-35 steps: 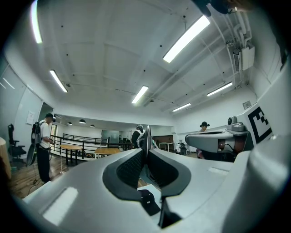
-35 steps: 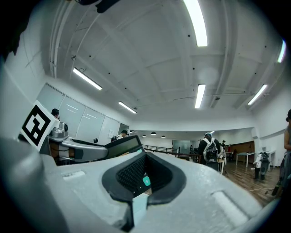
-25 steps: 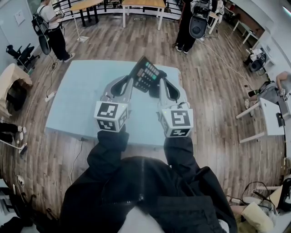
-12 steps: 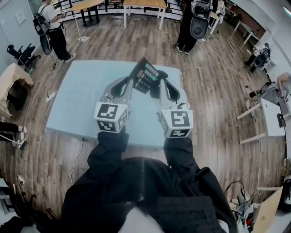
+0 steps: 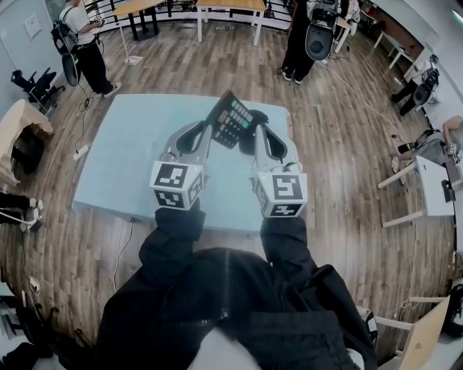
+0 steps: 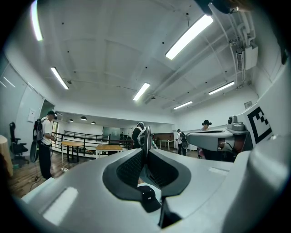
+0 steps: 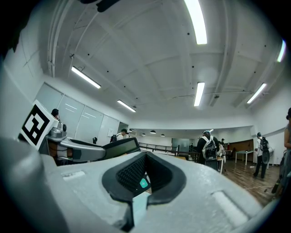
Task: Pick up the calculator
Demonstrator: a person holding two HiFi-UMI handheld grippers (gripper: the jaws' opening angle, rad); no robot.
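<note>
A black calculator (image 5: 231, 119) with grey keys and a green one hangs tilted above the light blue table (image 5: 123, 152). My left gripper (image 5: 210, 131) is shut on its left edge, and my right gripper (image 5: 253, 134) is shut on its right side by the green key. In the left gripper view the calculator (image 6: 145, 135) stands edge-on between the pads of the left gripper (image 6: 145, 152). In the right gripper view a green key (image 7: 143, 183) shows inside the right gripper (image 7: 144, 169), and the calculator's display end (image 7: 119, 147) sticks out to the left.
Two people (image 5: 81, 42) (image 5: 296, 36) stand on the wooden floor beyond the table. Wooden tables (image 5: 217, 6) and a railing line the back. A chair (image 5: 32, 87) stands at the left and a white desk (image 5: 434, 184) at the right.
Both grippers and the calculator stay as they were. Only things in the background at the far right have shifted.
</note>
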